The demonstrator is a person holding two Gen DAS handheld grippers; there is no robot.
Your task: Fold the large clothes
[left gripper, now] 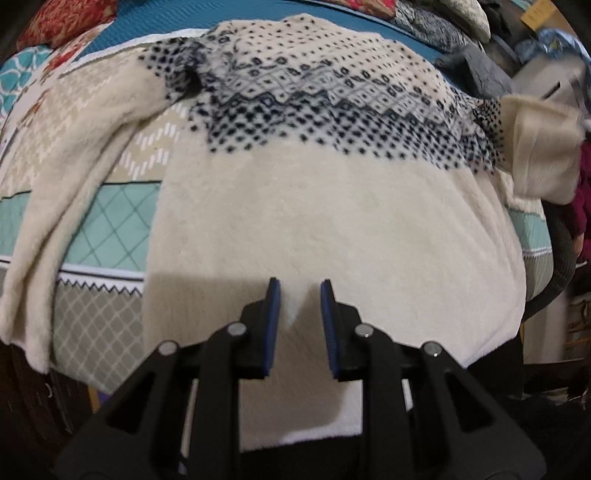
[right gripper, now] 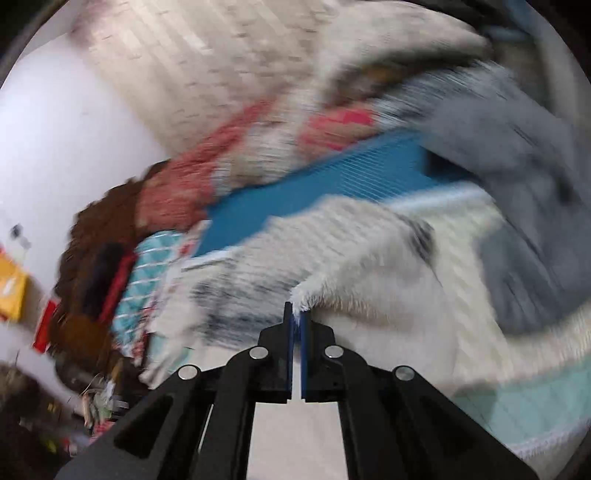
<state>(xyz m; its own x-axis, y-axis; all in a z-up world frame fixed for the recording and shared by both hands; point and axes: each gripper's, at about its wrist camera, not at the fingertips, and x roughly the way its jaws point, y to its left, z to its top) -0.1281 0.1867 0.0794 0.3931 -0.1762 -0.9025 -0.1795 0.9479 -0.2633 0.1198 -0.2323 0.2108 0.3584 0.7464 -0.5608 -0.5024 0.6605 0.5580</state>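
Note:
A cream fleece sweater (left gripper: 332, 221) with a navy dotted yoke lies spread on the bed, its left sleeve (left gripper: 74, 206) trailing down the bed's left side. My left gripper (left gripper: 298, 282) is at the hem, its blue pads narrowly parted with cream fleece bunched between them. In the left wrist view the right sleeve (left gripper: 543, 147) is lifted at the far right, blurred. The right wrist view shows my right gripper (right gripper: 296, 309) shut on a fluffy cream edge of that sleeve (right gripper: 369, 291), held above the bed.
A patterned quilt (left gripper: 110, 229) in teal, beige and grey covers the bed, with a blue mat (left gripper: 155, 22) behind the sweater. Red pillows (left gripper: 62, 22) and grey clothes (left gripper: 476, 70) pile at the back. Floor clutter (right gripper: 74, 369) lies left of the bed.

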